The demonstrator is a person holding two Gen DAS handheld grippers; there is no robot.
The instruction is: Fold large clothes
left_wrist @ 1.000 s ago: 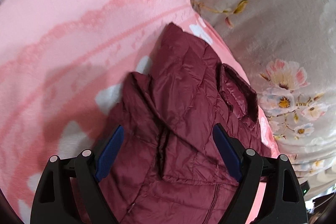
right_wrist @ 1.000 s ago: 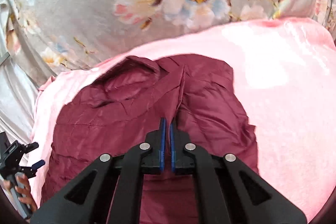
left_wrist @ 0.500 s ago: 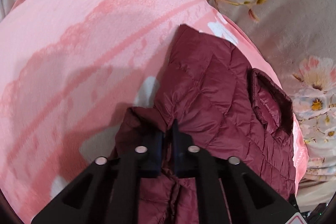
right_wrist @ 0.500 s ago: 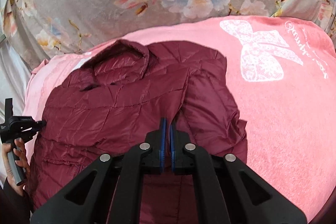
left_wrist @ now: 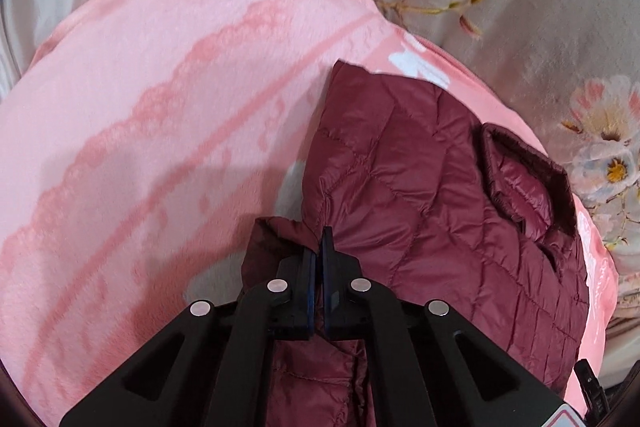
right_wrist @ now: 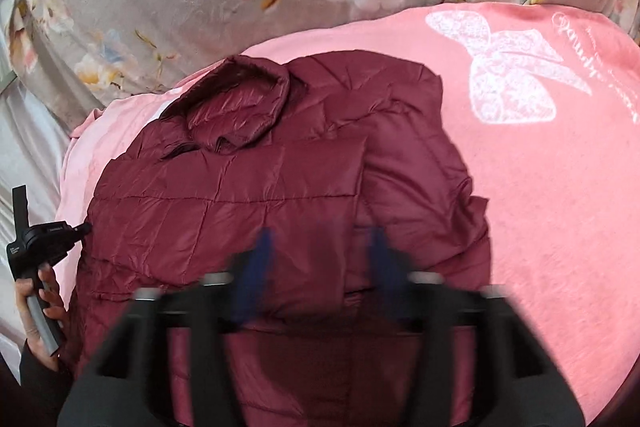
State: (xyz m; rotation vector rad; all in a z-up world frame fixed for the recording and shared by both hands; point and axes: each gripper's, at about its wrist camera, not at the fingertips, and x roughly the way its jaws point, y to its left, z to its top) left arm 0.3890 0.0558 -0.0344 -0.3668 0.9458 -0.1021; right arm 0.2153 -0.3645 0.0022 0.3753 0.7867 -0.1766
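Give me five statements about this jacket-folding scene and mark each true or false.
1. The jacket is dark red. True.
2. The left gripper is wide open. False: it is shut on a fold of the jacket.
3. The jacket lies on a pink blanket. True.
4. The right gripper is clamped on the jacket. False: its jaws have just been opening and stand apart over it.
5. The blanket carries a white bow print. True.

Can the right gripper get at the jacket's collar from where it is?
Probably yes. The right gripper has just been opening, nothing pinched, and the collar lies exposed atop the maroon puffer jacket, nothing covering it; the left gripper is off to the side.
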